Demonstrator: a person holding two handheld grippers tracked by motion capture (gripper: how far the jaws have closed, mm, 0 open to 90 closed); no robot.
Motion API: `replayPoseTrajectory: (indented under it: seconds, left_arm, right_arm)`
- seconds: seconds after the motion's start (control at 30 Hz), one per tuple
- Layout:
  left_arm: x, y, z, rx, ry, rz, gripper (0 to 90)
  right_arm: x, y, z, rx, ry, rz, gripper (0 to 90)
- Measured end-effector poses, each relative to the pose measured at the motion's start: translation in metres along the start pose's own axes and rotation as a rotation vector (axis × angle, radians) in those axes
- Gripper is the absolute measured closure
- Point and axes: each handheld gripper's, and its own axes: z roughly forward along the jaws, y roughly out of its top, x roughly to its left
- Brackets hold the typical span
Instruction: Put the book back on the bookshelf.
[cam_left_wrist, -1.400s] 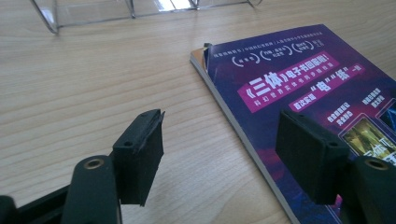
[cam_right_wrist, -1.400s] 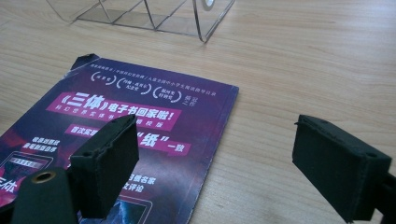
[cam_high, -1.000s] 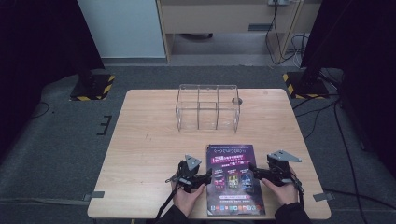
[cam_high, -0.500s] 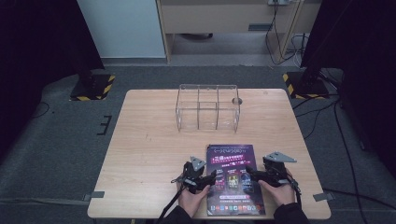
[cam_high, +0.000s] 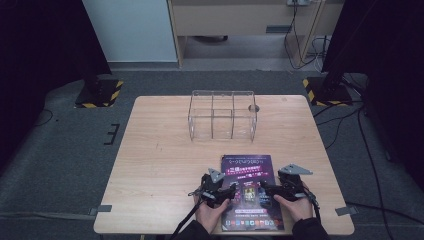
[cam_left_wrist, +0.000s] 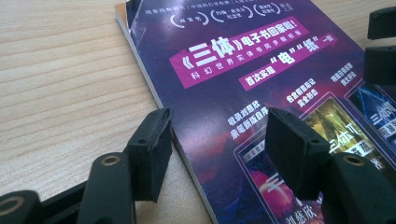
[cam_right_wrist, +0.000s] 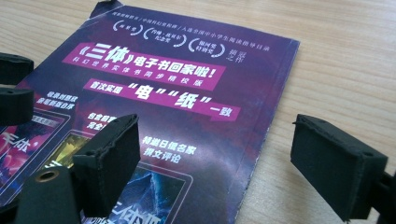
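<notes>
A purple paperback book (cam_high: 248, 170) with Chinese print lies flat at the table's near edge. A hand holds my left gripper (cam_high: 234, 192) low at the book's left side. Its jaws (cam_left_wrist: 219, 130) straddle the left edge of the book (cam_left_wrist: 243, 60) and have just been closing, but the pads stand apart from it. My right gripper (cam_high: 266, 189) sits at the opposite side. It (cam_right_wrist: 217, 135) is wide open over the right edge of the book (cam_right_wrist: 187, 79), one pad above the cover and one above bare wood. The two grippers face each other.
A clear acrylic box (cam_high: 222, 115) with compartments stands at the back middle of the wooden table (cam_high: 160, 165), with a small round hole (cam_high: 253, 107) beside it. Bare wood lies to the left and between the box and the book. Stands with striped bases (cam_high: 100, 92) sit on the floor behind.
The left gripper has edged right onto the book's left edge, and its jaws look a little narrower. The right gripper has shifted slightly inward. The book has not moved.
</notes>
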Motion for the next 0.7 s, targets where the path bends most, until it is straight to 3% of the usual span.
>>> replayPoseTrajectory:
  seconds: [0.4, 0.7]
  left_arm:
    - [-0.0001, 0.0006, 0.0029, -0.018, 0.011, -0.021, 39.0]
    - [-0.0002, -0.0001, 0.0037, -0.034, 0.005, -0.049, 38.3]
  right_arm:
    - [0.0052, -0.0030, 0.0067, 0.033, 0.012, -0.022, 16.0]
    - [0.0092, -0.0044, 0.0081, 0.018, 0.011, -0.022, 16.1]
